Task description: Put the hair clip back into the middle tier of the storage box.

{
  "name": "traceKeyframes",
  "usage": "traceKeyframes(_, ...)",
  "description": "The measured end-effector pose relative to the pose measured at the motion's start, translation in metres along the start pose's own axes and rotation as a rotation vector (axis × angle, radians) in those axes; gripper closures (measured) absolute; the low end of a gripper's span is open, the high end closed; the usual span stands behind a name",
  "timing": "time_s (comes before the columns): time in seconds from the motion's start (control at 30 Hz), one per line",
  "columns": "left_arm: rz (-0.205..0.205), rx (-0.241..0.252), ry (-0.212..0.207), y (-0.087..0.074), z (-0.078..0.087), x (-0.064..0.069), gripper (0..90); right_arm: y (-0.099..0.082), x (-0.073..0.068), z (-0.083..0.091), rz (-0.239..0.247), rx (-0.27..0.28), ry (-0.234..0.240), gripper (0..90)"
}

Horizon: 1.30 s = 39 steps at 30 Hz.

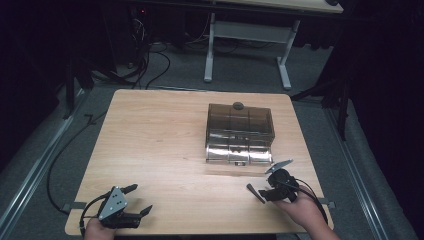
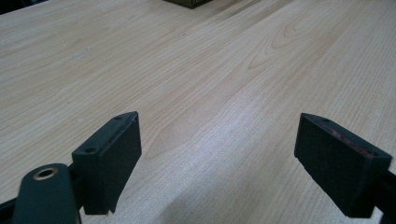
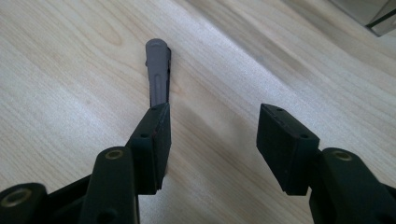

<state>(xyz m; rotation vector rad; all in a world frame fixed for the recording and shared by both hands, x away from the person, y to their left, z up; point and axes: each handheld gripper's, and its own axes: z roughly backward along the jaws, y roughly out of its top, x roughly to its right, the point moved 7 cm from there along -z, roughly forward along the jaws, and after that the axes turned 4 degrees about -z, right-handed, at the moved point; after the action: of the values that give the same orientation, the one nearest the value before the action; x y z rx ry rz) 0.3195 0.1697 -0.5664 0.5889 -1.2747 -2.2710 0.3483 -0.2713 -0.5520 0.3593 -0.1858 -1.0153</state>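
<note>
While both grippers gape, the smoky box (image 1: 240, 132) stands closed

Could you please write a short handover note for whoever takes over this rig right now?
Left gripper: open, holding nothing, at the table's near left edge.
Right gripper: open, holding nothing, at the near right; a small grey peg-like piece lies on the wood by its one jaw, not gripped.
Smoky plastic box: lid shut, with a dark knob on top, right of centre.
Done: nothing visibly.
Left: probably to grasp the grey piece and open the box.
</note>
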Motion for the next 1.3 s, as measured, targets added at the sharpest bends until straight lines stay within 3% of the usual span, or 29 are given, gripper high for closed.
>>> traceKeyframes(0.17,0.000,-0.001,-0.003,0.000,0.000,0.000,15.1,-0.001,-0.001,0.000,-0.014,-0.038,0.035,41.7)
traceKeyframes(0.33,0.001,-0.001,-0.001,0.000,0.000,0.000,15.1,0.000,-0.002,0.000,-0.015,-0.051,0.039,40.6)
traceKeyframes(0.5,0.002,-0.001,0.000,0.000,0.000,0.000,15.0,0.000,-0.007,-0.003,0.016,-0.103,0.065,42.0)
traceKeyframes(0.77,0.002,0.001,0.000,0.000,0.000,0.000,15.1,0.006,-0.013,-0.005,0.048,-0.180,0.058,44.7)
traceKeyframes(0.97,0.002,0.001,-0.002,0.000,0.000,0.000,15.1,0.011,-0.016,-0.005,0.070,-0.207,0.059,44.7)
traceKeyframes(1.1,0.001,0.002,-0.002,0.000,0.000,0.000,15.1,0.014,-0.019,-0.006,0.053,-0.226,0.057,44.7)
traceKeyframes(1.17,0.002,0.000,-0.005,0.000,0.001,0.000,15.1,0.017,-0.020,-0.007,0.070,-0.224,0.061,44.6)
traceKeyframes(1.2,0.002,0.001,-0.003,0.000,0.000,0.000,15.1,0.016,-0.023,-0.006,0.036,-0.237,0.056,44.6)
traceKeyframes(1.3,0.002,0.001,-0.003,0.000,0.000,0.000,15.1,0.021,-0.023,-0.007,0.039,-0.232,0.036,44.4)
